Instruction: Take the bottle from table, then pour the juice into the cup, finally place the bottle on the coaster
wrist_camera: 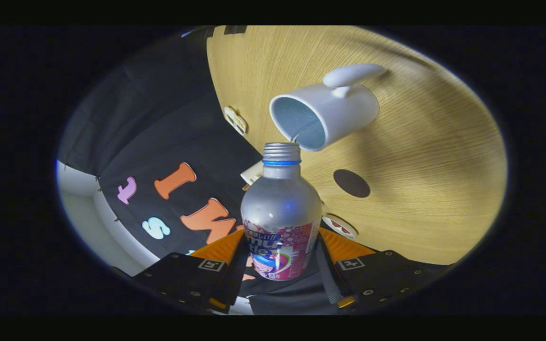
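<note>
A matt frosted bottle (281, 208) with glossy label is seen; the cup (334, 111) looks smooth glazed; the table (420, 156) shows wood grain.

Gripper (280, 265) fingers clamp the bottle (280, 213), mouth at cup (323, 113).

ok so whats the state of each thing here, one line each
bottle: uncapped, tipped over, mouth at the cup's rim, clamped between the fingers
cup: on the table, a thin stream running into it from the bottle
coaster: bare, on the table beside the cup
hand-held gripper: shut on the bottle, both fingers pressing its sides
table: holding the cup and coaster
</note>
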The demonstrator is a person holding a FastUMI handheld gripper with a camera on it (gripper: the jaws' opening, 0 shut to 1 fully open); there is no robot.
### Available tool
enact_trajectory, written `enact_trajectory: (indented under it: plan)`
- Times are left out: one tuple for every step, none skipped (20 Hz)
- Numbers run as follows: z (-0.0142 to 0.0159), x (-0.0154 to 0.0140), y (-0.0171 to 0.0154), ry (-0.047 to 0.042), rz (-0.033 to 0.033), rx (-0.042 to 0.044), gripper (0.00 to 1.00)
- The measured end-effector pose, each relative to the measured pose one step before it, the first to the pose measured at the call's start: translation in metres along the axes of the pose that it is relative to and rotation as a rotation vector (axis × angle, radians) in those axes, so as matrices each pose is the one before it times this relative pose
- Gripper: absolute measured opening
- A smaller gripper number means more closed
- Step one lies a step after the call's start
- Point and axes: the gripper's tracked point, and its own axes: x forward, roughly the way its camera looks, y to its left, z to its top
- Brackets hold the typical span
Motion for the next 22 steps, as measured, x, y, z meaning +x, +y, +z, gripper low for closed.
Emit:
enact_trajectory:
  plan:
    - [-0.00072,0.00187,0.00020,-0.00118,0.00107,-0.00525,0.71]
    - [0.00080,-0.00032,-0.00154,-0.00150,-0.00267,-0.01517,0.71]
    - [-0.00010,0.00066,-0.00351,-0.00127,-0.00801,-0.02427,0.71]
    - [-0.00012,0.00182,-0.00277,-0.00183,-0.00774,-0.02937,0.71]
    - [0.00097,0.00124,-0.00389,-0.00531,-0.00906,-0.03599,0.71]
    - [0.00161,0.00240,-0.00148,-0.00676,-0.00375,-0.03958,0.71]
    - [0.00006,0.00058,-0.00054,-0.00361,0.00390,-0.03946,0.71]
    - [0.00065,-0.00024,0.00084,-0.00473,0.00300,-0.04166,0.71]
    - [-0.00081,0.00133,-0.00131,-0.00010,-0.00215,-0.05210,0.71]
    - [-0.00206,0.00108,-0.00274,-0.00253,-0.00672,-0.05909,0.71]
    - [-0.00167,0.00199,-0.00213,-0.00464,-0.00565,-0.05842,0.71]
    - [0.00030,0.00104,-0.00011,-0.00658,-0.00151,-0.05883,0.71]
    - [-0.00014,0.00091,-0.00152,-0.00702,-0.00131,-0.06369,0.71]
    - [-0.00097,-0.00050,-0.00214,-0.00688,-0.00580,-0.06884,0.71]
    - [-0.00192,0.00106,-0.00184,-0.00556,-0.00456,-0.06940,0.71]
    - [-0.00124,0.00073,-0.00007,-0.00476,-0.00607,-0.06066,0.71]
    - [-0.00101,0.00272,0.00231,-0.00465,0.00913,-0.06842,0.71]
    - [-0.00420,0.00065,-0.00026,-0.00185,0.00286,-0.07780,0.71]
    - [-0.00304,0.00172,-0.00098,-0.00519,-0.00499,-0.07834,0.71]
    - [-0.00429,0.00105,0.00075,-0.00066,0.00034,-0.08660,0.71]
    - [-0.00437,0.00246,0.00441,-0.00065,0.01567,-0.07501,0.71]
    - [-0.00399,0.00259,0.00363,0.00123,0.00742,-0.07181,0.71]
